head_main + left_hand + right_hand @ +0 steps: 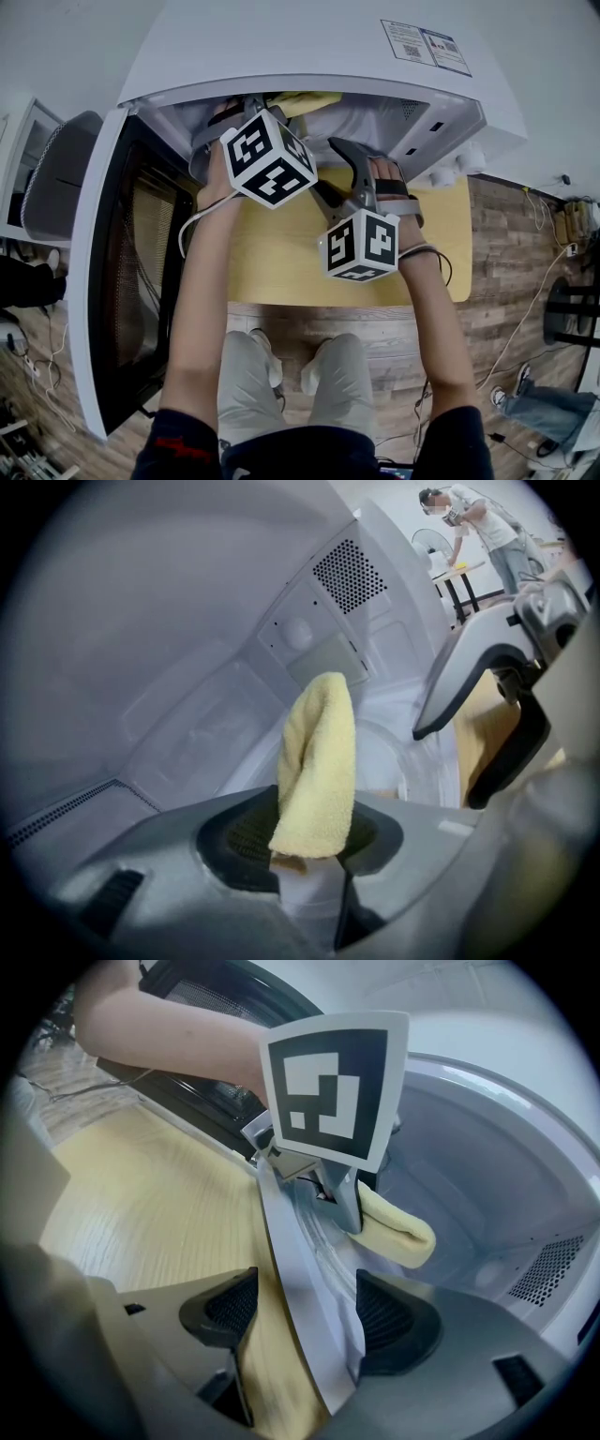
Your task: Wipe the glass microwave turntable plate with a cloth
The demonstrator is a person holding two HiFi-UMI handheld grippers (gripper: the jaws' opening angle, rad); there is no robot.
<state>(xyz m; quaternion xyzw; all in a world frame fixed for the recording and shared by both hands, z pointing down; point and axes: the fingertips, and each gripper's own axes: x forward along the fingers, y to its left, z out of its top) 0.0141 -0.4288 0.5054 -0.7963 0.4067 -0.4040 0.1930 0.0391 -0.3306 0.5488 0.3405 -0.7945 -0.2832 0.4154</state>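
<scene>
Left gripper (309, 844) is shut tight on a yellow cloth (317, 761). The cloth is folded, and its free end sticks out past the jaws. This gripper is inside the open microwave (309, 47), up near the front edge of the microwave floor. The cloth hangs over the glass plate (417, 761). I cannot tell if the cloth touches the plate.

The right gripper (302, 1314) has its jaws wide apart and holds nothing. The front edge of the microwave floor runs between the two jaws. One jaw is on the table side and the other is on the inside. The rim of the glass plate is just beside the inside jaw. I cannot tell if they touch.

The glass plate lies flat on the microwave floor, and its near rim is close to the front edge. The two grippers are near each other at the opening, with the left one farther in.

The microwave stands on the far part of a yellow tabletop (281, 258). Its door (112, 281) is swung wide open at the left side. A patch of small holes (349, 574) is on the inside wall. Far off, past the right gripper, a person (478, 522) bends over another table.
</scene>
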